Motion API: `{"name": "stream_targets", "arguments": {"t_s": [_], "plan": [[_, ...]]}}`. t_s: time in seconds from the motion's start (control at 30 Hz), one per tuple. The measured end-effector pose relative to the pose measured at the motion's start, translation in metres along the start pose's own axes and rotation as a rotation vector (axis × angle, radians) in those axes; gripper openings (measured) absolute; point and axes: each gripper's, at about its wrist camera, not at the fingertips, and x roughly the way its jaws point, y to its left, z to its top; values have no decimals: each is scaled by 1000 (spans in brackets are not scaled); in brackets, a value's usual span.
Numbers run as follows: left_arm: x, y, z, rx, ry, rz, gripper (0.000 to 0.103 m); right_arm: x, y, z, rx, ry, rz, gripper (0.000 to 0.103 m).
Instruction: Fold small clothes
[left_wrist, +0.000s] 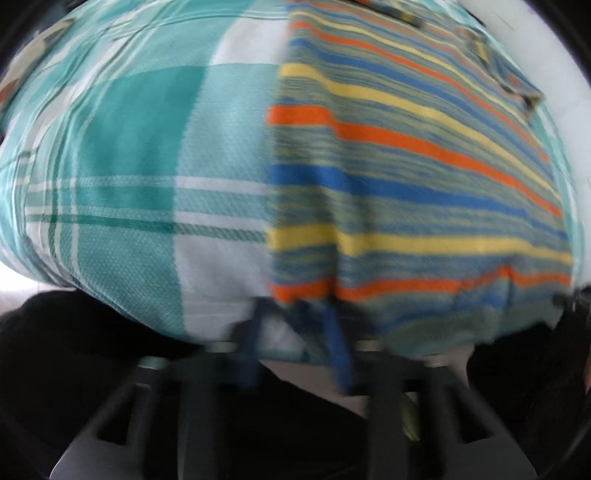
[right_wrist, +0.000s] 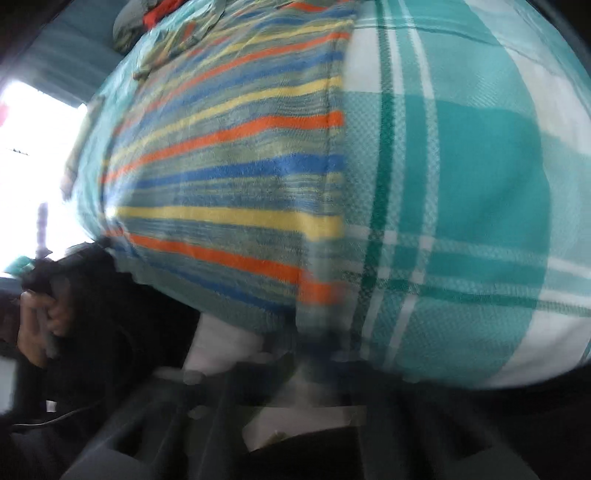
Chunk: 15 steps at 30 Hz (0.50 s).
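Here the striped garment (left_wrist: 406, 177) hem lies at both fingers (left_wrist: 258, 332).

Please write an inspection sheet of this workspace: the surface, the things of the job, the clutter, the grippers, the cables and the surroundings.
Surface: teal and white checked cloth spread over a raised surface.
Job's things: striped garment in orange, blue and yellow lies flat on the cloth, its near hem at the edge.
Clutter: crumpled clothes at the far end.
Grippers: left gripper at the garment's near hem, pictures too blurred to show its jaws; right gripper shut at the same hem; a grip cannot be confirmed.
Cables: thin dark cable near the person's hand.
Surroundings: bright window.
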Motion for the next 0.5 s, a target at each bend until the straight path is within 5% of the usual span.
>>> {"name": "stream_targets", "arguments": {"t_s": [0.1,0.13,0.17,0.2,0.27,0.4,0.47,0.5], "plan": [[-7,-7,-10,52,-5,36,16,-18,-11,-5,38,-30,2,4],[-6,-9,-12,52,-5,40,31,-24,-15,-5,63,-43,20,4],[-4,-9,-12,46,-2,50,61,-25,-18,-2,88,-52,34,4],[0,-13,-12,35,-1,66,72,-23,-20,-1,104,-57,44,5],[5,-3,-13,9,-4,81,76,-18,-19,1,89,-51,27,6],[13,4,-15,-39,3,-2,54,-8,-15,1,73,-27,35,22],[13,1,-13,-31,3,-83,3,2,-5,1,31,2,36,22],[13,-6,-14,-18,1,-109,5,3,-5,-1,20,11,31,20]]}}
